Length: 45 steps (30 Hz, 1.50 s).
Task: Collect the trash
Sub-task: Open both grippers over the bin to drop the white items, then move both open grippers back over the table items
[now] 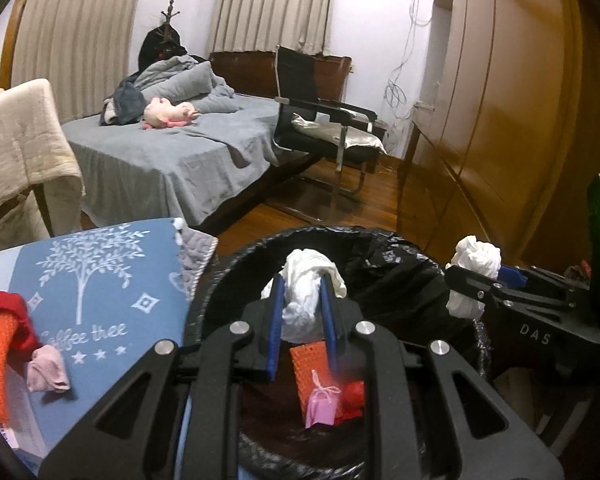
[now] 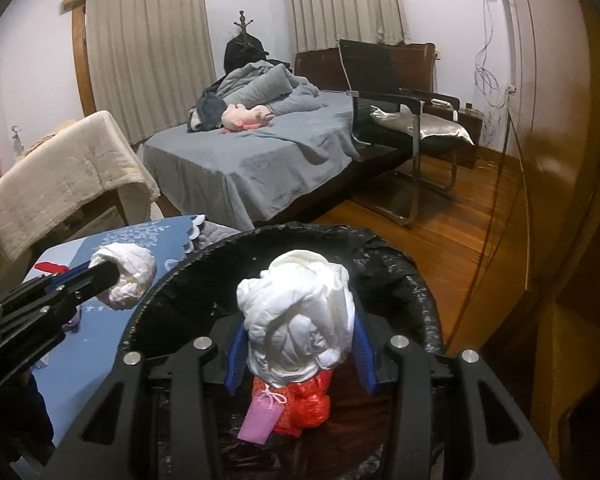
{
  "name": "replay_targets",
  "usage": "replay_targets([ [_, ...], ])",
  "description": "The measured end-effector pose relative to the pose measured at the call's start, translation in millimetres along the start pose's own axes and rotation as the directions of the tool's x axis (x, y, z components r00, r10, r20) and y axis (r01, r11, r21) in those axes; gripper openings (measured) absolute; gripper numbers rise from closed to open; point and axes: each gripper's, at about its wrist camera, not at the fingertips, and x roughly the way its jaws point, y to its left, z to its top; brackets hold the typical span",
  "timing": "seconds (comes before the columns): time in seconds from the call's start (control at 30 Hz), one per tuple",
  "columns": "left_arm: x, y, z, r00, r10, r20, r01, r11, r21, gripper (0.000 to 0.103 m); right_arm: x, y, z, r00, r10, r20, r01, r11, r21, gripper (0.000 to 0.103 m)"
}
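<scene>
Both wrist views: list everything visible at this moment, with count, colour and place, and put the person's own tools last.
trash bin: one, black liner, directly below both tools
white wad: two, one in each tool, the other over the bin
orange packet: one, inside the bin
pink tag: one, inside the bin, on a string
red wrapper: one, inside the bin
blue cloth: one, white tree print, on the surface left of the bin
bed: one, grey cover, background
plush toy: one, pink, on the bed
chair: one, black with metal frame, beside the bed
wardrobe: one, brown wood, right
left tool: shut on a wad
right tool: shut on a wad
</scene>
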Motion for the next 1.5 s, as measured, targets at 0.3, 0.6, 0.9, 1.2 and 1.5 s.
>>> replay_targets([
  [0.3, 13, -2, -5, 0.998, -0.045, -0.042, 0.045, 0.999, 0.001, 0.052, 3, -18, 0, 0.999, -0.039, -0.003, 0.039, 0.999, 0.036, 0.064],
  [0.6, -13, 24, -10, 0.998, 0.065, 0.003, -0.065, 0.998, -0.015, 0.080, -6, -5, 1, 0.999, -0.036, 0.033, 0.036, 0.999, 0.018, 0.097],
  [0.9, -57, 59, -12, 0.983, 0.177, 0.051, -0.175, 0.983, -0.049, 0.088, -3, 33, 0, 0.999, 0.028, 0.017, -0.028, 1.000, -0.003, 0.097],
  [1.2, -101, 100, -22, 0.954, 0.290, 0.079, -0.282, 0.955, -0.095, 0.088, 2, 88, -1, 0.994, 0.112, 0.011, -0.111, 0.992, -0.067, 0.097],
  [1.5, -138, 139, -36, 0.918, 0.384, 0.097, -0.369, 0.918, -0.146, 0.088, 7, 144, -6, 0.981, 0.195, 0.001, -0.193, 0.973, -0.128, 0.097],
])
